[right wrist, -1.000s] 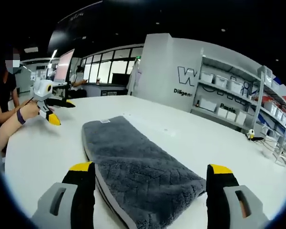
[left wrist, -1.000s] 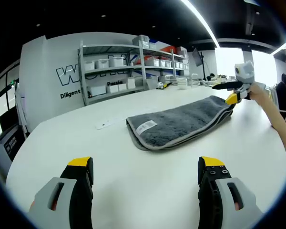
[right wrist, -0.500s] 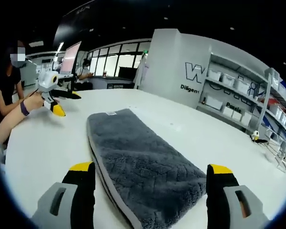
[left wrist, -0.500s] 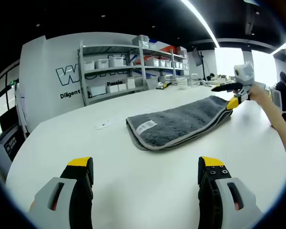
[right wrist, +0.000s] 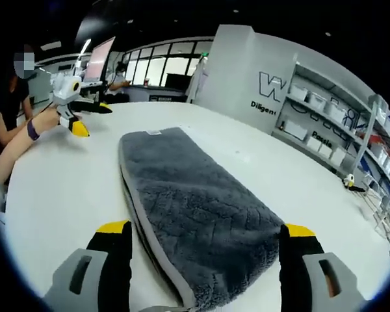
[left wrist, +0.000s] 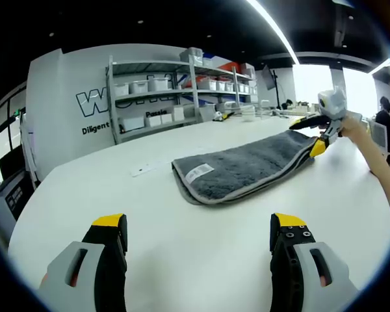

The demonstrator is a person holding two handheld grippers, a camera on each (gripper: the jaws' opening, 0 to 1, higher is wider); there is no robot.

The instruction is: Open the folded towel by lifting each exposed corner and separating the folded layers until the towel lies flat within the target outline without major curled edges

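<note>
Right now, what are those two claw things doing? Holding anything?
Left gripper: open, holding nothing, short of the towel.
Right gripper: open, holding nothing, jaws either side of the towel's near end.

Folded grey towel (left wrist: pixel 247 166) on white table (left wrist: pixel 182 247)

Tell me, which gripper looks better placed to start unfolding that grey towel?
The right gripper: its open jaws straddle the towel's near end. The left gripper hangs open over bare table, short of the towel.
</note>
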